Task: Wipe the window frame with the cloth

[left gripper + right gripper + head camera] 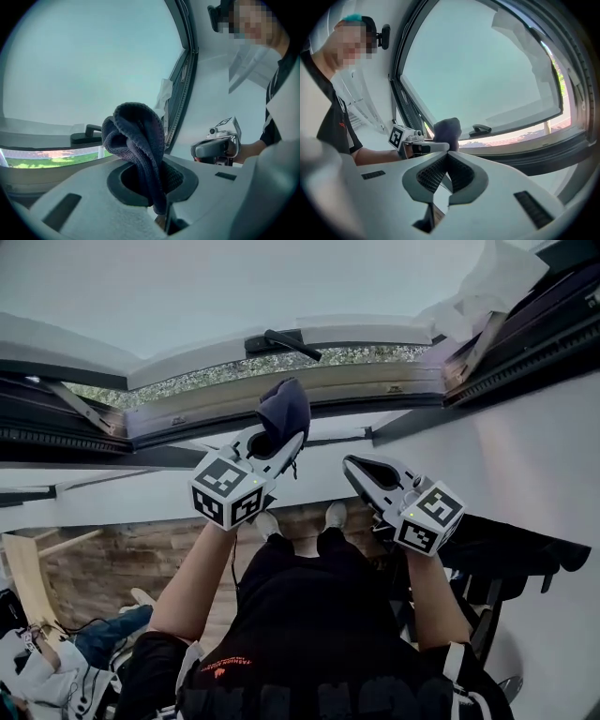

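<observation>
Near window frame [356,379] — left claw [157,185] grips cloth [136,136] (bunched) | right claw [446,159] closed, empty

Bright flat daylight through window pane [84,61], glare across upper half; cloth [136,140] backlit, dark. Gripper views fisheye, black vignetted corners, foreground soft.

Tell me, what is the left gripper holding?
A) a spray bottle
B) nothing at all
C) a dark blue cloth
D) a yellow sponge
C: in the left gripper view, the left gripper has its jaws closed on the dark blue cloth, which bunches up above them in front of the window.
</observation>
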The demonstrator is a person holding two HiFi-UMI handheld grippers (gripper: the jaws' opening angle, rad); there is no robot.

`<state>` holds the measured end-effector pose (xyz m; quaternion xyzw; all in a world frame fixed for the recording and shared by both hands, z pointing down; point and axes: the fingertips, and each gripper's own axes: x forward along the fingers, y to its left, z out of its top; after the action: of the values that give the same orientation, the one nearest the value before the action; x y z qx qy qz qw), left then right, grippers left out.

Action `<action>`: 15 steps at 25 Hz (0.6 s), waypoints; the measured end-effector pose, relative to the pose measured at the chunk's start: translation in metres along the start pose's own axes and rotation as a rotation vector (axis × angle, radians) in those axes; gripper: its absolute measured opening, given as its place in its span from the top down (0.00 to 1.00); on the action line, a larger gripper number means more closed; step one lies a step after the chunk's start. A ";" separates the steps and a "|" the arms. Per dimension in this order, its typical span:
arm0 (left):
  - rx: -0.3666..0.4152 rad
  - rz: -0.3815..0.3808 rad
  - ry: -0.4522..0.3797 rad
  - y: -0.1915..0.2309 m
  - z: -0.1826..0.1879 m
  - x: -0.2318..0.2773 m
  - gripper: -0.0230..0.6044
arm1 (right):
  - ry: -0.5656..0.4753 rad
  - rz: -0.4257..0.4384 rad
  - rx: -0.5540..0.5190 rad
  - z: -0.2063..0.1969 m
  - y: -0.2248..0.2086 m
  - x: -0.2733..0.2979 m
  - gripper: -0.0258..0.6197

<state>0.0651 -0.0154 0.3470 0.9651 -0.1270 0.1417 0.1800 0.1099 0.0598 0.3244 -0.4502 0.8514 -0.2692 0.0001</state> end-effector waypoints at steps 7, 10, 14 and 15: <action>-0.003 0.050 -0.038 0.014 -0.003 -0.047 0.88 | -0.011 -0.005 -0.077 0.020 0.018 0.022 0.95; 0.002 0.065 -0.051 0.017 -0.002 -0.062 0.88 | -0.016 0.000 -0.104 0.026 0.025 0.030 0.95; 0.017 0.068 -0.075 0.019 0.006 -0.080 0.88 | -0.019 0.000 -0.132 0.031 0.034 0.039 0.95; 0.025 0.068 -0.082 0.019 0.009 -0.084 0.88 | -0.019 0.001 -0.139 0.032 0.037 0.042 0.95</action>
<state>-0.0168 -0.0194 0.3181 0.9674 -0.1653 0.1096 0.1576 0.0648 0.0297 0.2903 -0.4514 0.8681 -0.2051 -0.0229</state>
